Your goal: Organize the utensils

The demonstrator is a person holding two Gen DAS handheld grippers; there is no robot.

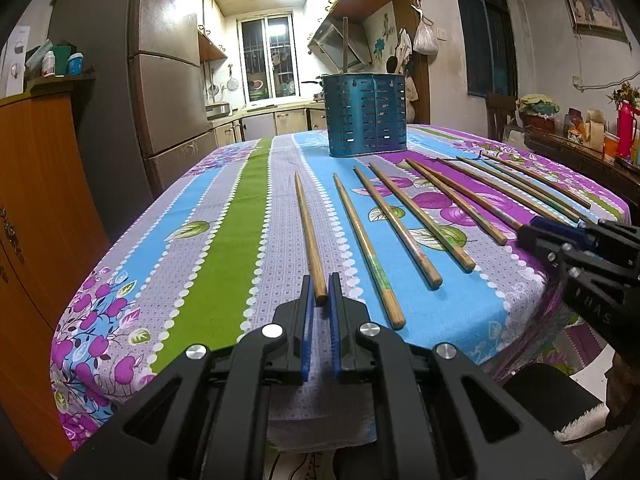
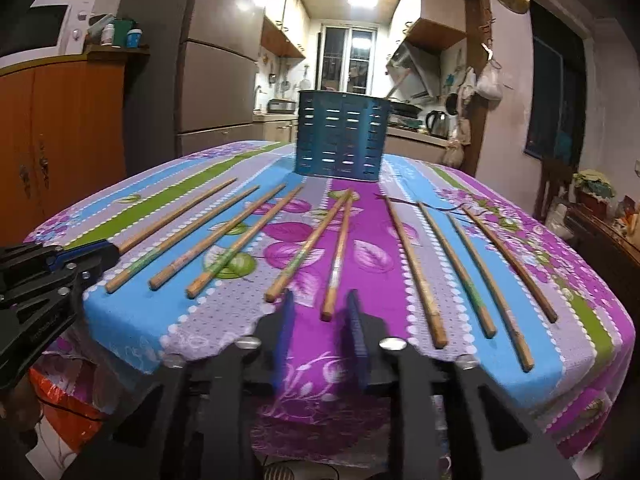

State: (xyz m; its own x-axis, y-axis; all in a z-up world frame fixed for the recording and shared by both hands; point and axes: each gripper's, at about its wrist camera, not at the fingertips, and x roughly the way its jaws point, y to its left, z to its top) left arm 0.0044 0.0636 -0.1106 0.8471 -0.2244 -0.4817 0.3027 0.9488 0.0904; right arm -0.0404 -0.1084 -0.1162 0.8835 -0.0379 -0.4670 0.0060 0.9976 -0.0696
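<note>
The left gripper [image 1: 322,292] sat narrow around the leftmost chopstick [image 1: 307,228], not clamped. The right gripper [image 2: 320,312] gaped wide at another chopstick [image 2: 338,256]. The blue slotted holder [image 1: 366,114] stood at twelve o'clock. A shallow end-grip could let the stick pivot and roll.

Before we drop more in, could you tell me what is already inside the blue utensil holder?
One wooden stick-like handle rises above the rim of the blue utensil holder, leaning to one side. The slotted wall hides its lower end and the rest of the inside, so anything shorter cannot be seen.
</note>
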